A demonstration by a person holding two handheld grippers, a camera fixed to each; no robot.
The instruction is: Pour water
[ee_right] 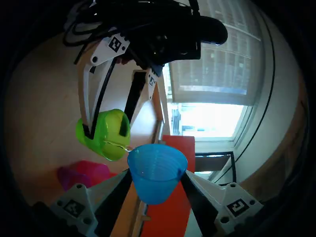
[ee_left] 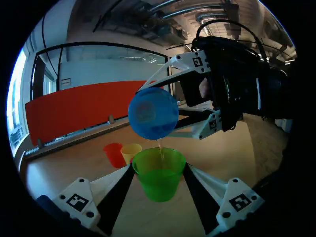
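Left gripper view gives me the wooden table point(ee_left: 237, 158) across the lower half, its far edge running under the red partition point(ee_left: 79, 106) at middle left. My left gripper point(ee_left: 159, 173) sits at bottom centre, its 2 fingers pressed on the sides of the green cup point(ee_left: 160, 183), upright and partly filled. Above it, the right gripper point(ee_left: 158, 110) reaches in from the upper right, clamped on the blue cup point(ee_left: 153, 112), tipped so its base faces the camera. A thin stream of water point(ee_left: 160, 152) drops from its lip into the green cup.

I judge the pour is underway. Next I should hold the lip over the green rim, then roll the blue cup upright before the level nears the top.

Bare wood lies open to the right. A red cup point(ee_left: 113, 153) and a yellow cup point(ee_left: 131, 151) stand just behind at centre left, so I would avoid swinging that way.
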